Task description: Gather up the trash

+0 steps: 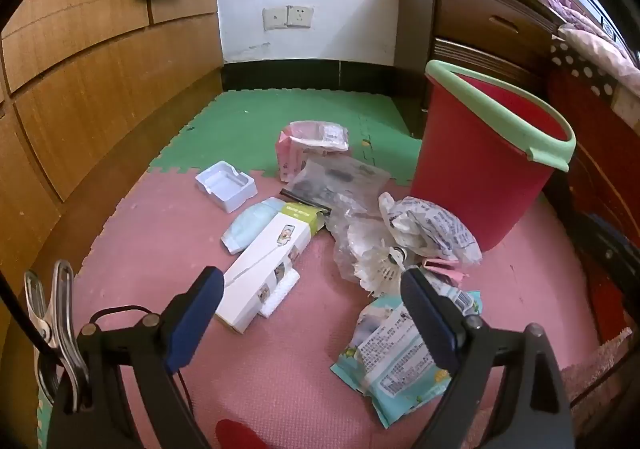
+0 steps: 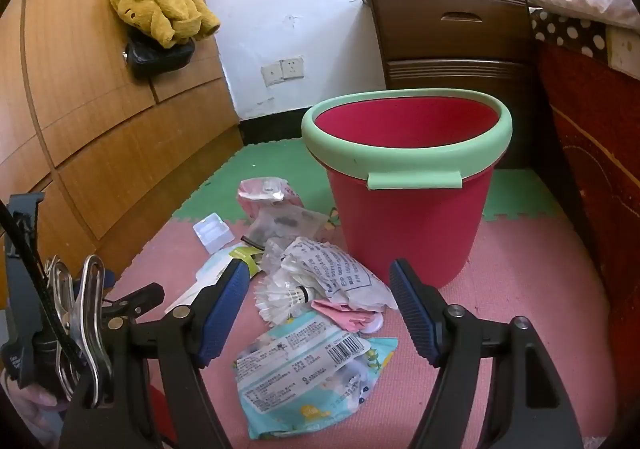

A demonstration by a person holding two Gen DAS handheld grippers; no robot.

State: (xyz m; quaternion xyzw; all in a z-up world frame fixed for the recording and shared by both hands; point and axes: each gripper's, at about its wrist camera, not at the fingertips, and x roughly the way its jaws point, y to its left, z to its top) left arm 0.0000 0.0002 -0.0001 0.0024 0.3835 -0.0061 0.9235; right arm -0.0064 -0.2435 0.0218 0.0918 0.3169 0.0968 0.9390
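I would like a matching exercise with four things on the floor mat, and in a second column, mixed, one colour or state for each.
Things:
1. bucket
2. small tray
3. shuttlecock
4. long box

Descriptions:
A. white feathers, lying on its side
B. red, with a pale green rim
C. white with a yellow-green end, lying flat
D. white plastic, nothing in it

Pairs: 1-B, 2-D, 3-A, 4-C
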